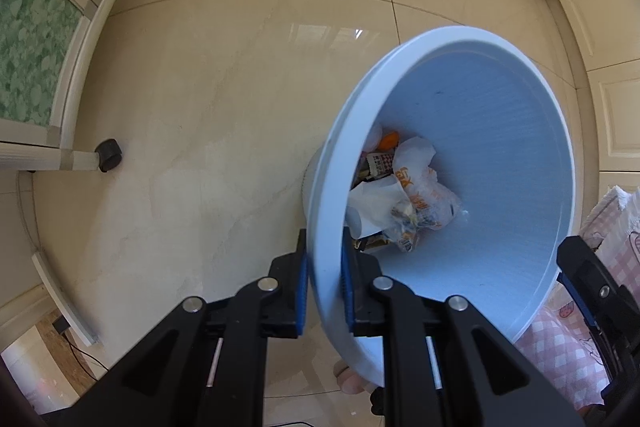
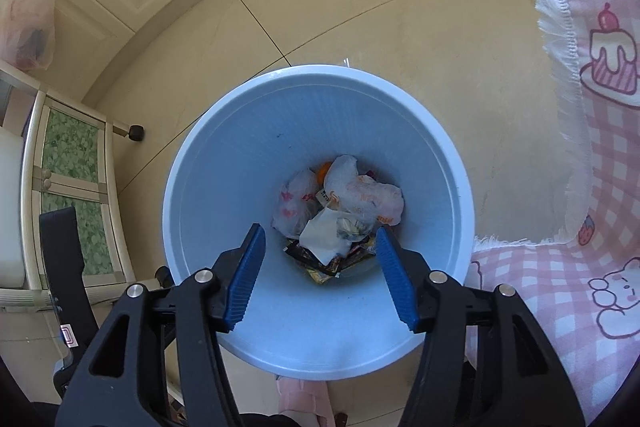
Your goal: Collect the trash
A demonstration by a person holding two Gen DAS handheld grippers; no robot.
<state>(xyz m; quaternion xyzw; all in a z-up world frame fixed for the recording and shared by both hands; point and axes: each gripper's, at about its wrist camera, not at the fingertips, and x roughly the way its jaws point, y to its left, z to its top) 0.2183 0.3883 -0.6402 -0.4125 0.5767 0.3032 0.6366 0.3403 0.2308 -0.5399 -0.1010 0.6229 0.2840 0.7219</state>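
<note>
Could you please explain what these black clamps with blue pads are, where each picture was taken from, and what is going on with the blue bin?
They are two hand-held grippers, one in each of a person's hands, each with a fisheye camera looking along its two fingers. The left wrist picture shows the left gripper clamped shut on the rim of a light blue trash bin, one pad inside and one outside. The right wrist picture looks straight down into the same bin: the right gripper hangs over the opening with its jaws apart and nothing between them. At the bottom lies trash: crumpled plastic bags, paper and wrappers. The bin stands on a beige tiled floor, next to a pink checked cloth and a cabinet on castors.
</note>
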